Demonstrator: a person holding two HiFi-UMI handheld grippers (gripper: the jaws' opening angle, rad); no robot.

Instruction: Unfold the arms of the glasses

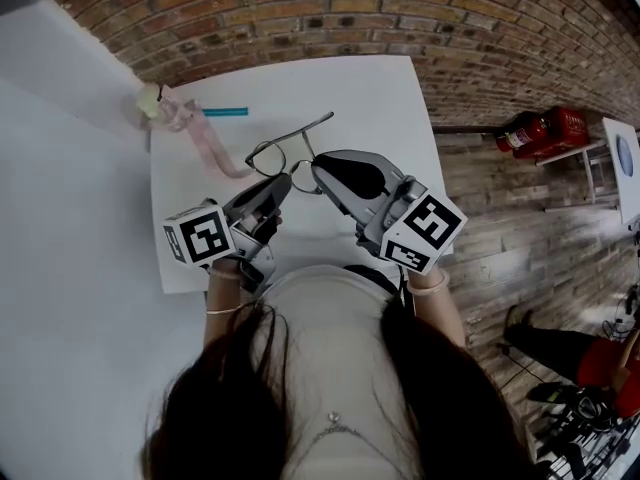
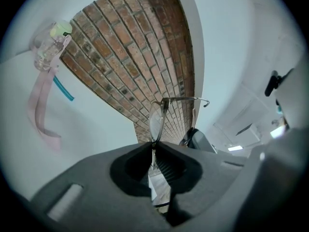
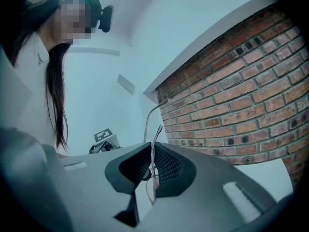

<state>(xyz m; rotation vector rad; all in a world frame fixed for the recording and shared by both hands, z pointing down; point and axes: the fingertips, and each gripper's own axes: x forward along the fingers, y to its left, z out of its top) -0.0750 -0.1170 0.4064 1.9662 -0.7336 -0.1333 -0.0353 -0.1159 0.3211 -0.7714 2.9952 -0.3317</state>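
Observation:
Thin wire-rimmed glasses (image 1: 283, 152) are held up over the white table (image 1: 385, 98), between both grippers. My left gripper (image 1: 281, 182) is shut on the frame by the left lens, which stands just beyond its jaws as a round lens (image 2: 155, 121). One arm (image 2: 187, 99) sticks out to the right of that lens. My right gripper (image 1: 319, 169) is shut on the other side of the glasses (image 3: 153, 154), and a thin arm (image 3: 149, 119) rises above its jaws. In the head view one arm (image 1: 313, 124) points away toward the far edge of the table.
A clear small bottle with a pink strap (image 1: 172, 110) lies at the table's far left corner, with a teal stick (image 1: 226, 112) beside it. Red fire extinguishers (image 1: 541, 131) lie on the brick floor to the right. A white wall runs along the left.

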